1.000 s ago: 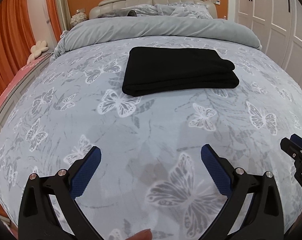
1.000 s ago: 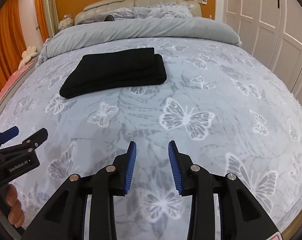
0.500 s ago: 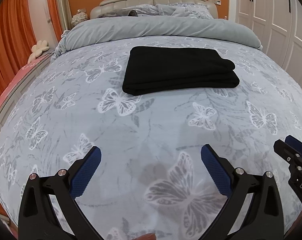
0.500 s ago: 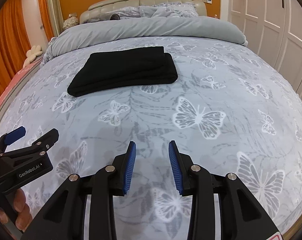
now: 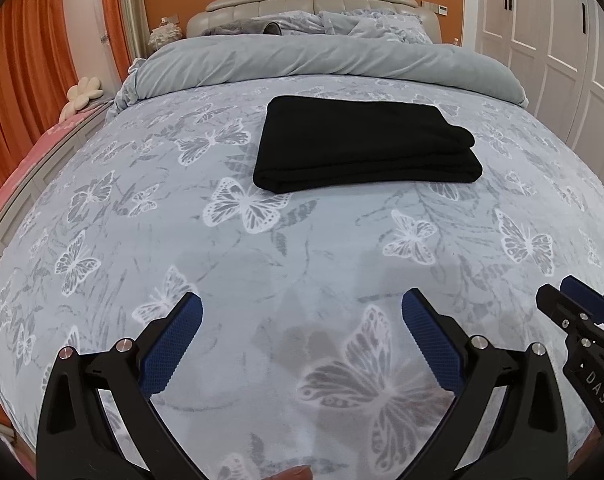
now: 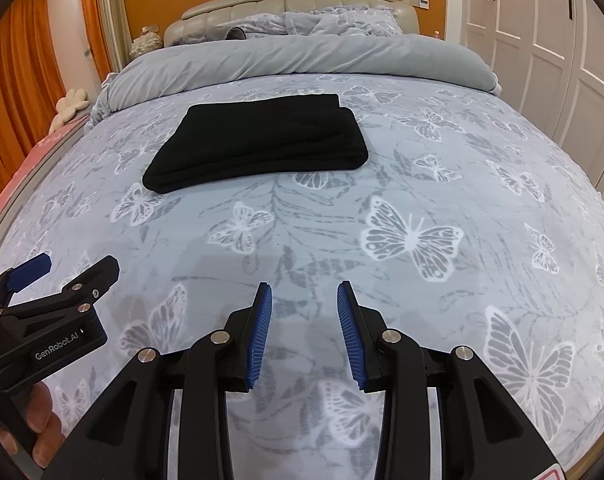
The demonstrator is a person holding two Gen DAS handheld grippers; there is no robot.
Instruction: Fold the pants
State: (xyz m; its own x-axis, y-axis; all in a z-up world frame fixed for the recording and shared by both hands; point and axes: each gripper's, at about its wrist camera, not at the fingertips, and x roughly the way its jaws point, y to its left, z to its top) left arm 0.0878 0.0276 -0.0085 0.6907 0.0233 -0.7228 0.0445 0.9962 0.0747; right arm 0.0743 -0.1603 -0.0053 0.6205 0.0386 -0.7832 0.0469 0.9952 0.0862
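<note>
The black pants (image 5: pixel 361 144) lie folded into a flat rectangle in the middle of the bed, also seen in the right wrist view as the pants (image 6: pixel 258 144). My left gripper (image 5: pixel 302 300) hovers over the near part of the bed, well short of the pants, with its blue pads wide apart and nothing between them. My right gripper (image 6: pixel 304 288) hangs beside it, its jaws partly apart and empty. In each view the other gripper shows at the edge: the right gripper (image 5: pixel 573 300) and the left gripper (image 6: pixel 70 264).
The bed (image 5: pixel 150 240) has a grey butterfly-print cover, a turned-back grey duvet (image 5: pixel 321 60) and pillows by the headboard. White wardrobe doors (image 6: pixel 541 40) stand on the right, orange curtains (image 5: pixel 18 80) on the left. A hand (image 6: pixel 38 420) holds the left gripper.
The right wrist view has swung a little, so the pants sit further right in it. The right gripper's tip has shifted slightly left in the left wrist view. Neither jaw opening changed.
</note>
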